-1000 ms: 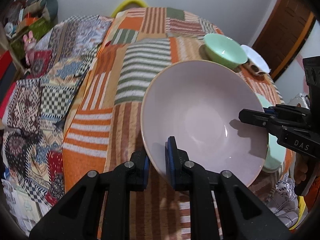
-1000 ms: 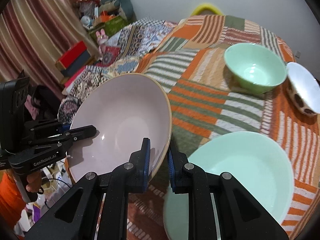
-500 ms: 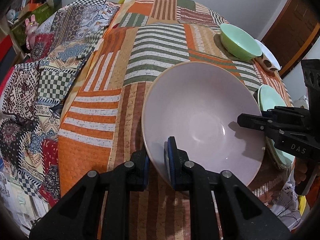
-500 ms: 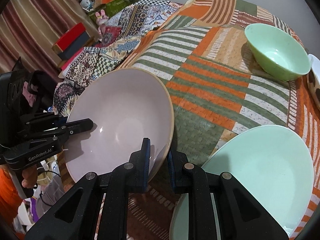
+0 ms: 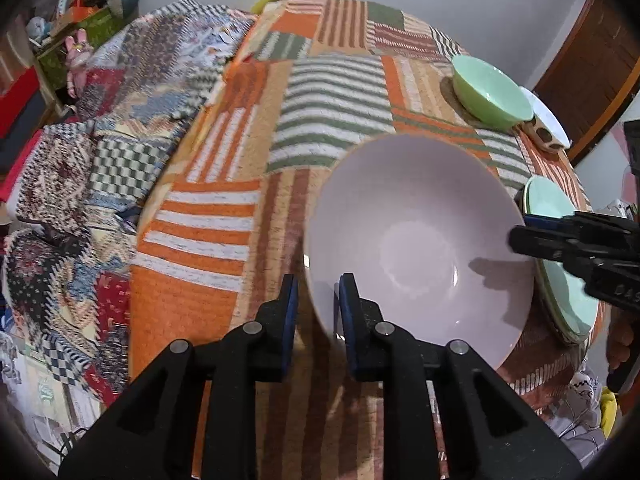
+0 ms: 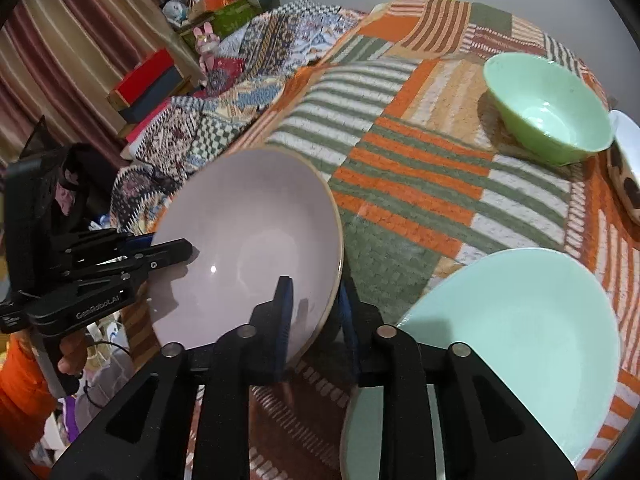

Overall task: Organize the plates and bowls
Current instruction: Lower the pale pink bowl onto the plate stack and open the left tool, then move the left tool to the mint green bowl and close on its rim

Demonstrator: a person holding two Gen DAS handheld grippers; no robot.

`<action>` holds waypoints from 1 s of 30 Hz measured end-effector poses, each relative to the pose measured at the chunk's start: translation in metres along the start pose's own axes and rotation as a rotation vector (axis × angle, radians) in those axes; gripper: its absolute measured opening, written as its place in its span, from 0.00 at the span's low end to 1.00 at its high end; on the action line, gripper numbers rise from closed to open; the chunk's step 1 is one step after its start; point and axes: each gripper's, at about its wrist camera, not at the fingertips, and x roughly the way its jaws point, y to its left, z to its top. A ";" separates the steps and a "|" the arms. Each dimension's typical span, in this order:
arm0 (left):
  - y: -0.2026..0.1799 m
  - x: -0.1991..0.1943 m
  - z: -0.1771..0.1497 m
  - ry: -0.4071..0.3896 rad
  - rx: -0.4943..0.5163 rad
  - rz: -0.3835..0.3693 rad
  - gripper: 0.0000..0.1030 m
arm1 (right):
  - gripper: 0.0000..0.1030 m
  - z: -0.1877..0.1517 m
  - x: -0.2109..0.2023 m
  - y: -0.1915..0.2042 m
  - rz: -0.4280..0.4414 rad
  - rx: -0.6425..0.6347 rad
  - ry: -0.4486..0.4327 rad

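My left hand-held gripper (image 5: 316,312) and right hand-held gripper (image 6: 314,312) are both opening, each straddling opposite rims of the pink bowl (image 5: 416,240) with small gaps showing, as it sits on the counter (image 5: 328,112) left of the green plates (image 6: 516,316).

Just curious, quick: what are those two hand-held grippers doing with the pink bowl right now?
Left hand-held gripper: jaws opening, pink bowl rim between them.
Right hand-held gripper: jaws opening, bowl's opposite rim between them.
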 end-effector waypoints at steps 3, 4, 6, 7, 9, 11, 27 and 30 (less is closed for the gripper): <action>0.000 -0.019 0.005 -0.042 0.006 0.020 0.25 | 0.31 0.001 -0.019 -0.005 -0.015 0.006 -0.046; -0.001 -0.024 0.008 -0.054 0.008 0.021 0.29 | 0.33 0.001 -0.027 -0.008 -0.021 0.010 -0.066; -0.005 -0.038 0.013 -0.095 0.017 0.023 0.34 | 0.36 0.001 -0.042 -0.013 -0.034 0.020 -0.104; -0.009 -0.045 0.016 -0.115 0.023 0.025 0.38 | 0.38 0.001 -0.050 -0.016 -0.042 0.026 -0.124; -0.016 -0.057 0.023 -0.150 0.036 0.026 0.44 | 0.41 0.001 -0.065 -0.022 -0.052 0.040 -0.157; -0.026 -0.069 0.031 -0.180 0.050 0.022 0.51 | 0.44 0.002 -0.081 -0.031 -0.062 0.058 -0.191; -0.132 -0.075 0.129 -0.268 0.165 -0.012 0.84 | 0.50 0.006 -0.160 -0.101 -0.205 0.111 -0.376; -0.150 -0.057 0.146 -0.241 0.183 -0.021 0.85 | 0.50 0.005 -0.165 -0.115 -0.207 0.129 -0.393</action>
